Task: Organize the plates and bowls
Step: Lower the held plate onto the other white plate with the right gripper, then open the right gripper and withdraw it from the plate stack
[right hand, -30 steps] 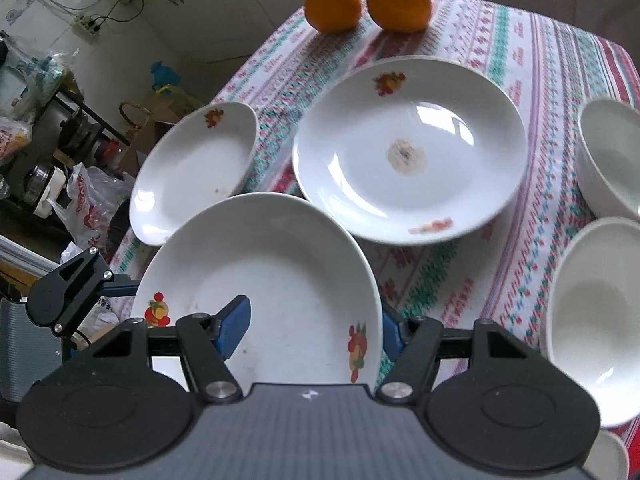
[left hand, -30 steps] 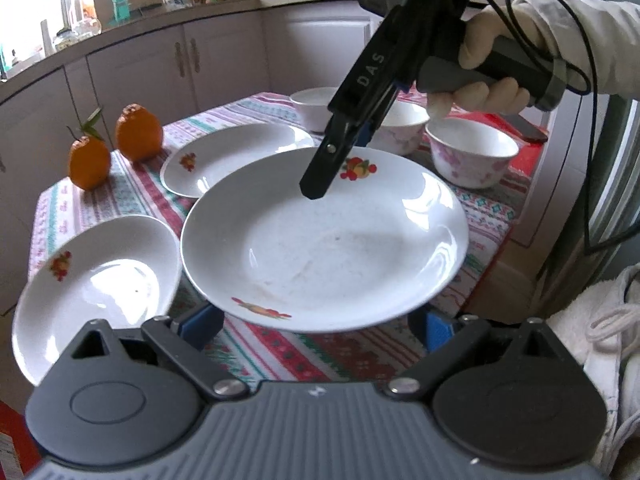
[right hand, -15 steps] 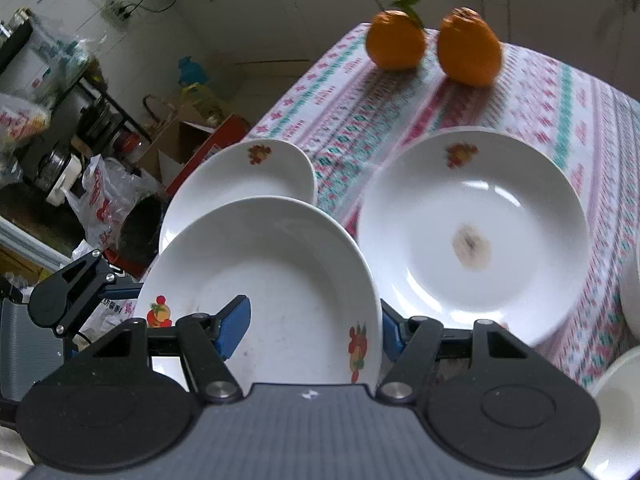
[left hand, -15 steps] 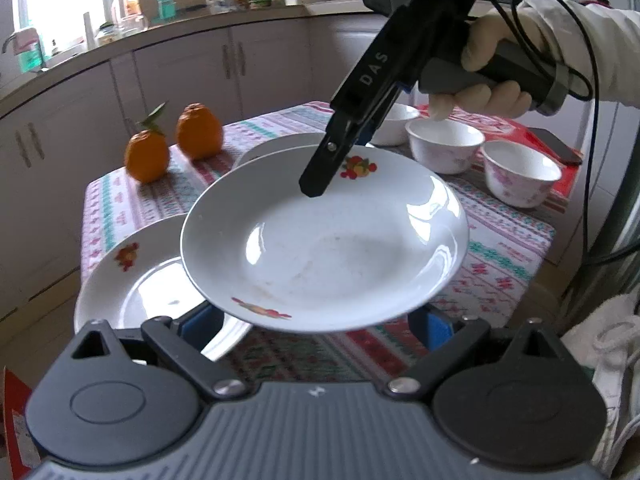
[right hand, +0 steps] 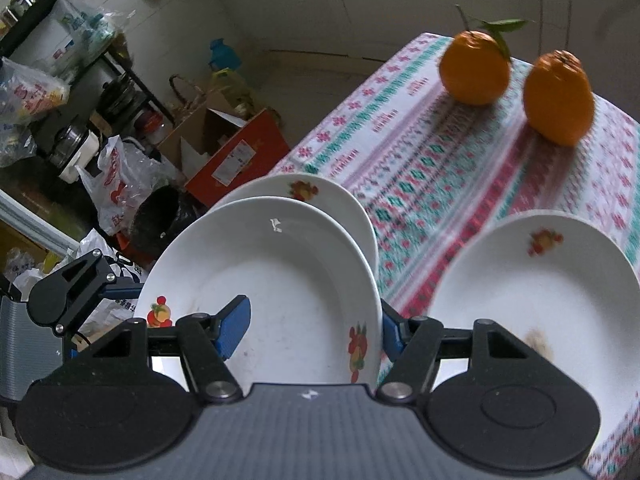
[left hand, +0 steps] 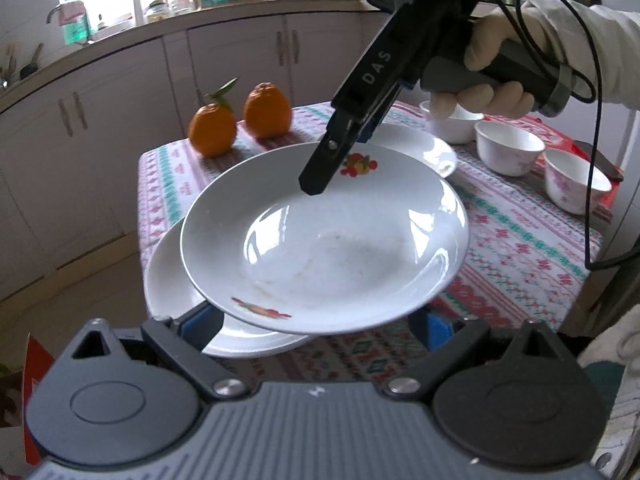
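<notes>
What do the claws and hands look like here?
Both claws are black, with blue pads and ribbed grey bodies. The right claw has white "DAS" lettering, a grey handle and a looping black cable. The right hand wears a cream glove and white sleeve.

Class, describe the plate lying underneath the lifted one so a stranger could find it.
Start at the patterned tablecloth, at the corner nearest the two oranges. There lies a white fruit-print plate, mostly covered by the lifted white plate; unlike that one, no gripper holds it.

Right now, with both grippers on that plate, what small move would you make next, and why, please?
Probably lower the held plate straight down: it hangs above the plate at the table corner, gripped by the left gripper and right gripper.
</notes>
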### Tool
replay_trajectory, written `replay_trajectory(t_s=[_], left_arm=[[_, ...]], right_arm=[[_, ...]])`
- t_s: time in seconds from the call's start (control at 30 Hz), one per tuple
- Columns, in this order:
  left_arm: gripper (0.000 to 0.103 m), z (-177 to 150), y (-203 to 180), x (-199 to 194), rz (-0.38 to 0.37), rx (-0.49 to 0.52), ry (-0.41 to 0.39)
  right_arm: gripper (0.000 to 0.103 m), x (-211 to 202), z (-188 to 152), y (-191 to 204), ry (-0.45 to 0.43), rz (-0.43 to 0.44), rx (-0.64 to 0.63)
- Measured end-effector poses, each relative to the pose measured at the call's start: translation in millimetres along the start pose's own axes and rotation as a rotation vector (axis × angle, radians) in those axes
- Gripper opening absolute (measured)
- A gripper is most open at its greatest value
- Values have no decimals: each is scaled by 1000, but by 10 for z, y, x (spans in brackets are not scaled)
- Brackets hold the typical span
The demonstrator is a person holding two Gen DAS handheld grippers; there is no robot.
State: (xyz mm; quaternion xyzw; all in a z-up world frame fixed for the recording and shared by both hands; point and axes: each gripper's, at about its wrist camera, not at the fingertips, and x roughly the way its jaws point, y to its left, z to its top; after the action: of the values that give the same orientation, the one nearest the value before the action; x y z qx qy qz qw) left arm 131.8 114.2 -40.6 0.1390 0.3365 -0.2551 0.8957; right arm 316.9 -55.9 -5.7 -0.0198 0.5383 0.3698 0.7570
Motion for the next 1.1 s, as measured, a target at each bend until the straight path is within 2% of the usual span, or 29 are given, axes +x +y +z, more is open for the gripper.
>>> replay_trajectory(t_s=[0.53,0.77,1.1], left_arm=[[98,-83,259,135,9,-56,20],[99,-80,305,158,22,-32,24],[100,-68,346,178,0,-8,32]], right_arm=[[71,318,224,-36,24,13,-1],[71,346,252,-26,21,14,-3],[72,291,196,-25,17,7,22]])
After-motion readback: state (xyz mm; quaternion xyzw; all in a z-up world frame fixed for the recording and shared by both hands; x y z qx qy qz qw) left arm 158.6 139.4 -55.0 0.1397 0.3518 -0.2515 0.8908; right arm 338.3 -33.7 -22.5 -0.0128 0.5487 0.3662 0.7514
